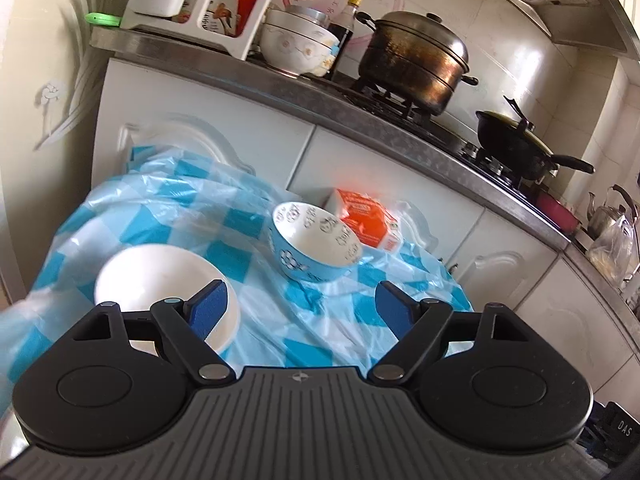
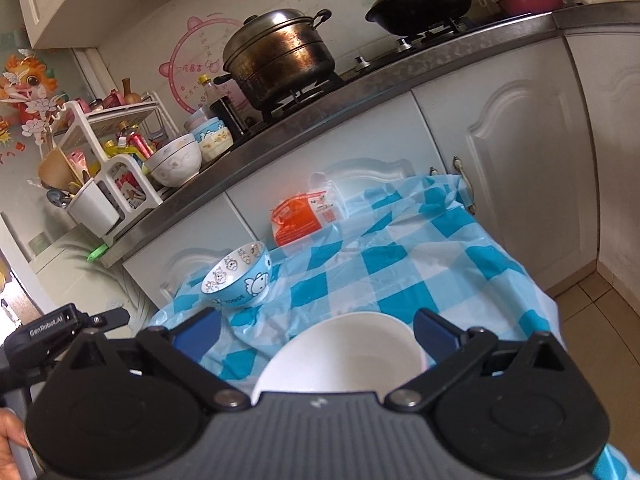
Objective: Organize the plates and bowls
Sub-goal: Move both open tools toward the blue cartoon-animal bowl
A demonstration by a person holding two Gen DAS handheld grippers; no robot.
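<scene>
A plain white bowl (image 1: 160,284) and a blue cartoon-print bowl (image 1: 316,242) sit on a small table under a blue-and-white checked plastic cloth (image 1: 168,208). My left gripper (image 1: 302,306) is open and empty; its left finger (image 1: 208,308) overlaps the white bowl's right rim. In the right wrist view the white bowl (image 2: 348,356) lies between the spread fingers of my open right gripper (image 2: 316,330), and the blue bowl (image 2: 240,280) stands farther back left.
An orange-and-white package (image 1: 366,220) lies at the table's far edge against white cabinets (image 2: 512,152). On the counter behind stand stacked floral bowls (image 1: 298,46), a steamer pot (image 1: 416,64), a black wok (image 1: 520,146) and a white rack (image 2: 108,160).
</scene>
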